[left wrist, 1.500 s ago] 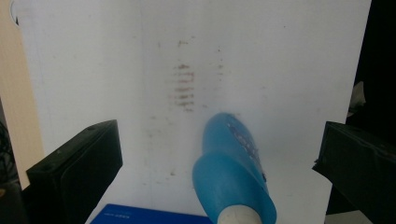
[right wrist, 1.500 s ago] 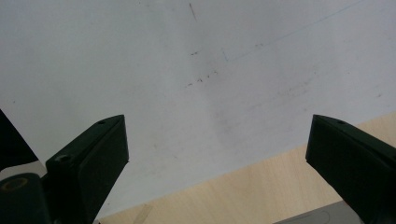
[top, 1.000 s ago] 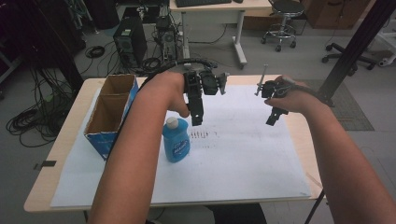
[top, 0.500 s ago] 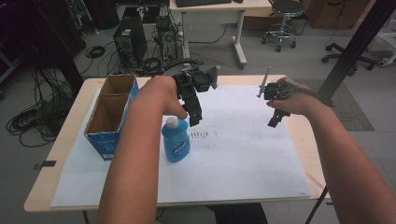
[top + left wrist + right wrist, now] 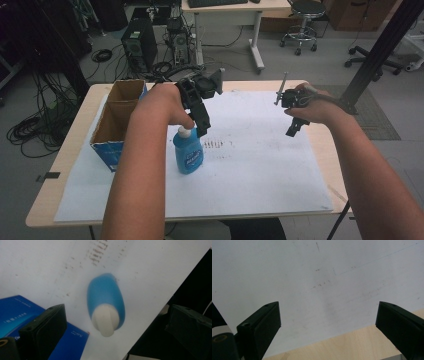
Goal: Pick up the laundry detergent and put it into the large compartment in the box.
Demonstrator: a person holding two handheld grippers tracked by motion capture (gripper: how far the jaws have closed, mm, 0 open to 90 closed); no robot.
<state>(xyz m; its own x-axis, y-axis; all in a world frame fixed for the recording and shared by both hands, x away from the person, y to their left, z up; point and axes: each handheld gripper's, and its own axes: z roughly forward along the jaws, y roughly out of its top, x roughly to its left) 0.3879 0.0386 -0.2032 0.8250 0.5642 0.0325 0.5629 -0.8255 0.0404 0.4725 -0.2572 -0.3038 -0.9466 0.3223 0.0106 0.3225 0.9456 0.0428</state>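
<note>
In the high view, you are holding the left gripper (image 5: 202,131) just above the white cap of the blue bottle (image 5: 188,155), which is standing upright on the white sheet (image 5: 260,170) covering the table (image 5: 75,150), just beside the open cardboard box (image 5: 117,122). Compared with a second ago, your left hand has drifted across toward the bottle, so the jaws that were off to its right are now hanging close over the cap. Your right gripper (image 5: 292,129) is hovering well apart over the far right of the sheet, about where it was before.

In the left gripper view, you are looking almost straight down the bottle (image 5: 106,302), its cap centred between the two black jaws. The jaws have been easing in a touch from their widest, yet they are standing far apart with clear gap on both sides; nothing is being pressed. The blue side of the box (image 5: 70,340) is showing at lower left. That alignment suggests you are setting up a grasp on the cap or neck, with a descent yet to come.

In the right gripper view, your jaws are spread wide over bare sheet (image 5: 312,277) and the table's wooden edge (image 5: 342,347), holding nothing.
</note>
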